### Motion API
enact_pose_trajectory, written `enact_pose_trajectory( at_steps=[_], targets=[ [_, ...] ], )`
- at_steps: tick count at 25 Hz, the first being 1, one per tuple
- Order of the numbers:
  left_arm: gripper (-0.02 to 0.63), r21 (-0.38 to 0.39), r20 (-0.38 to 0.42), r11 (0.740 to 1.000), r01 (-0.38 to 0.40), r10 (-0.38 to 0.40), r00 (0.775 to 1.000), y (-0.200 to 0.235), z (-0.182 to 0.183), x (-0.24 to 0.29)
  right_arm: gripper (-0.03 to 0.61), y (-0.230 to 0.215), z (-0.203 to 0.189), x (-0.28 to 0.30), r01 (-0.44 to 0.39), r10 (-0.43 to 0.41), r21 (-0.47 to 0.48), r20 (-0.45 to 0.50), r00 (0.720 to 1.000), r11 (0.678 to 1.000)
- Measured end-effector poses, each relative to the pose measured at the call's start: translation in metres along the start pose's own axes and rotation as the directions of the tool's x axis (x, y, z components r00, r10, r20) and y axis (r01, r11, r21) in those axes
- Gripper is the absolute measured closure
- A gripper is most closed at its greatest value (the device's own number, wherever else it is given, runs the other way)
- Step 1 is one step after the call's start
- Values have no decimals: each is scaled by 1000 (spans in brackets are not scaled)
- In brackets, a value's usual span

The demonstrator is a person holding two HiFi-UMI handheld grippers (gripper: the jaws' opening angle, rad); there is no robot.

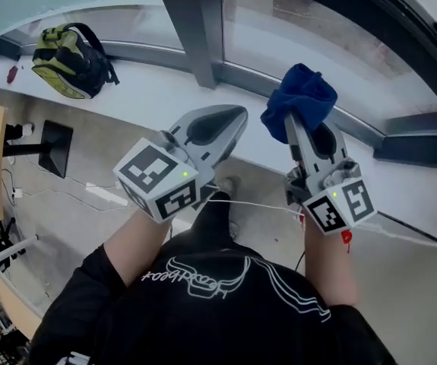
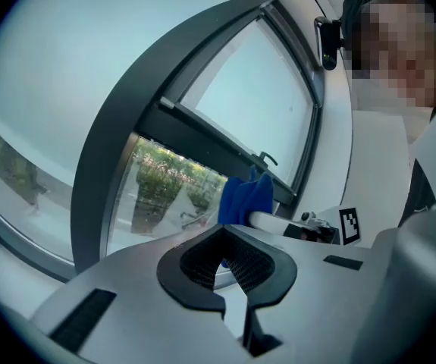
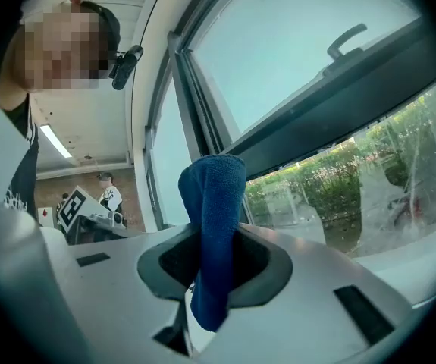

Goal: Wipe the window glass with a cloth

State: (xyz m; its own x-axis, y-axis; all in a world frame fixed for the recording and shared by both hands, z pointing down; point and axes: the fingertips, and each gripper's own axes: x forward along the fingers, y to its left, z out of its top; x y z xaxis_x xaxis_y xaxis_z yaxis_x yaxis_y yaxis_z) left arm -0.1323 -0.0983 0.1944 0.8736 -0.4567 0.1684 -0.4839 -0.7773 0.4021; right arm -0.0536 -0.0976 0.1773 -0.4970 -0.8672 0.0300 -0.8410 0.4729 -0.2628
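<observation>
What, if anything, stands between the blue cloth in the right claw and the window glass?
Nothing visible does. The blue cloth, clamped in the right claw, faces open window glass; the dark frame post stands off to one side.

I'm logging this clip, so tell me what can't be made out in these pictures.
- Blue terry cloth, head view: contact with the window glass cannot be told from this angle.
- Small red object on the white sill, head view: too small to identify.
- Green-and-black backpack, left gripper view: nearly all cut off by the left edge.
</observation>
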Motion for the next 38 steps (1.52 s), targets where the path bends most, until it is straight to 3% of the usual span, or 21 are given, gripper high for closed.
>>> enact_pose_trajectory(
  at_steps=[8,12,26,38],
  targets=[
    [607,30,24,998,-63,62,998,59,26,1,511,-12,2,118,-51,60,-158,53,997,986],
    [607,15,17,996,-88,88,996,84,23,-3,511,-22,-2,155,-36,51,-172,83,995,984],
    [607,-59,16,986,-158,159,987,141,6,-11,511,-48,-12,234,25,-3,-234,92,996,972],
    [607,-139,-8,981,-132,133,991,159,-15,-6,511,-66,-11,261,125,-97,-302,107,990,945]
  ],
)
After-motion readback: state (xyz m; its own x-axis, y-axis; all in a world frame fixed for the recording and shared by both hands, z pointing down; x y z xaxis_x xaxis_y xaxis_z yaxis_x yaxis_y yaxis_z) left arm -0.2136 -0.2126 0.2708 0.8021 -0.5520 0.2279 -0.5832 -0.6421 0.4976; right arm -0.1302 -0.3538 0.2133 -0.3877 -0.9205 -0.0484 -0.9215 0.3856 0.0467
